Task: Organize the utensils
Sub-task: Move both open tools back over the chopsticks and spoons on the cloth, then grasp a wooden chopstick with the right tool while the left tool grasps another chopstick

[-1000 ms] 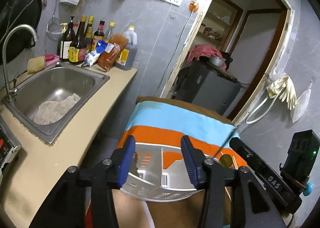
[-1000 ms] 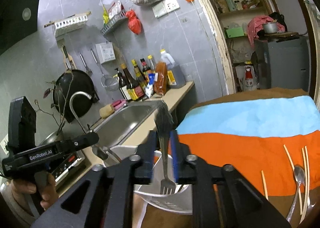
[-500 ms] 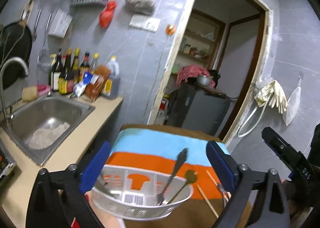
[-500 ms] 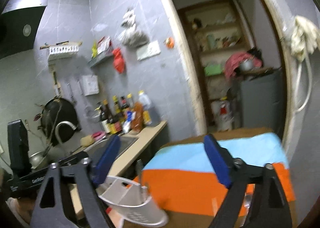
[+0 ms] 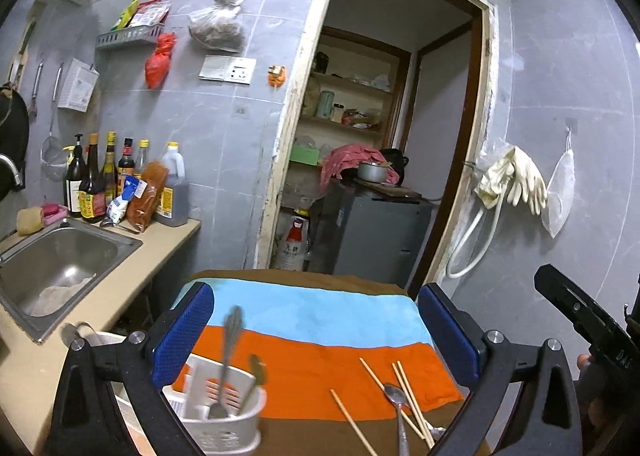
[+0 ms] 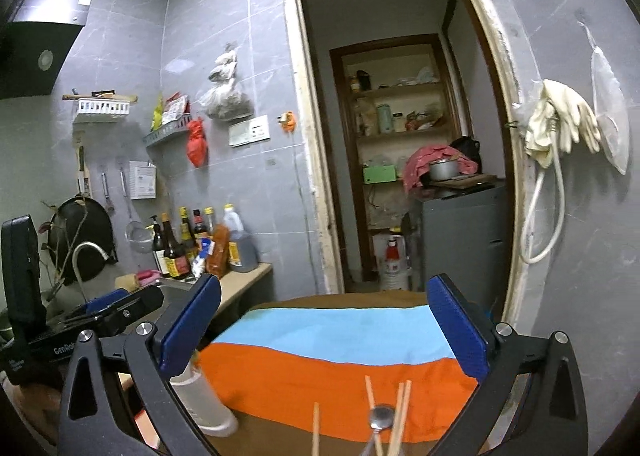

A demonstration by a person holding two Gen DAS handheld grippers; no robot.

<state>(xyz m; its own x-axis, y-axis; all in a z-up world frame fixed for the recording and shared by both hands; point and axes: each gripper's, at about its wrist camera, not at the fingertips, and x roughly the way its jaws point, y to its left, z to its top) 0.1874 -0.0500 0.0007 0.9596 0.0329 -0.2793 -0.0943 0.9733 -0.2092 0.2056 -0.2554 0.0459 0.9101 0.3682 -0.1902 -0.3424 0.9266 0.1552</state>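
The spoon (image 6: 380, 422) and chopsticks (image 6: 401, 412) lie lengthwise just below the right gripper (image 6: 324, 328), nearer it than the left gripper (image 5: 316, 332), both spread wide and empty, while the white utensil caddy (image 5: 218, 414) stands off to the left.

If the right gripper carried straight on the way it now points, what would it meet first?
The right gripper is open and aimed level over the striped cloth, above the chopsticks and spoon. Nothing stands between its fingers; the line looks free up to the open doorway, though depth is uncertain.
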